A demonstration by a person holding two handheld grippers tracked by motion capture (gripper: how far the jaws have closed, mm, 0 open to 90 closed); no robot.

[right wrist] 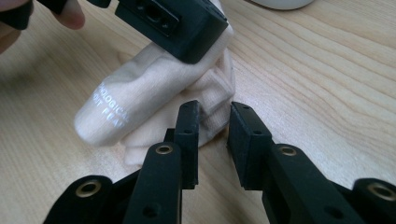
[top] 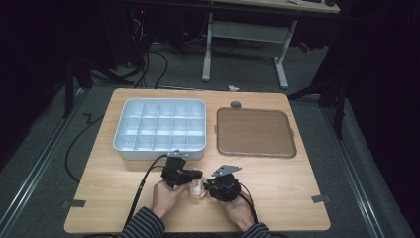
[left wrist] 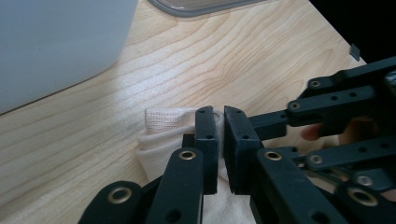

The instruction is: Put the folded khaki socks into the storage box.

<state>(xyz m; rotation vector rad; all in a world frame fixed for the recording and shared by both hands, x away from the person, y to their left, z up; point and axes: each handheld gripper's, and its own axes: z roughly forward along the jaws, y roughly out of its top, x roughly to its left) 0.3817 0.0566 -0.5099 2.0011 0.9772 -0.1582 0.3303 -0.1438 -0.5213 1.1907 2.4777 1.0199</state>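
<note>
A cream sock [top: 197,189] lies bunched on the wooden table near its front edge, between my two grippers. My left gripper [top: 195,177] comes in from the left. In the left gripper view its jaws [left wrist: 220,116] stand almost together, pinching a thin edge of the sock [left wrist: 161,126]. My right gripper [top: 208,186] faces it from the right. In the right gripper view its jaws [right wrist: 215,114] stand apart, with a fold of the sock [right wrist: 140,98] just at their tips and not pressed. White lettering runs along the sock's rounded end.
A white tray [top: 158,154] divided into several compartments stands behind the grippers at the left. A flat brown tray [top: 256,131] lies to its right. The person's hands and striped sleeves come in at the table's front edge, with cables trailing from both grippers.
</note>
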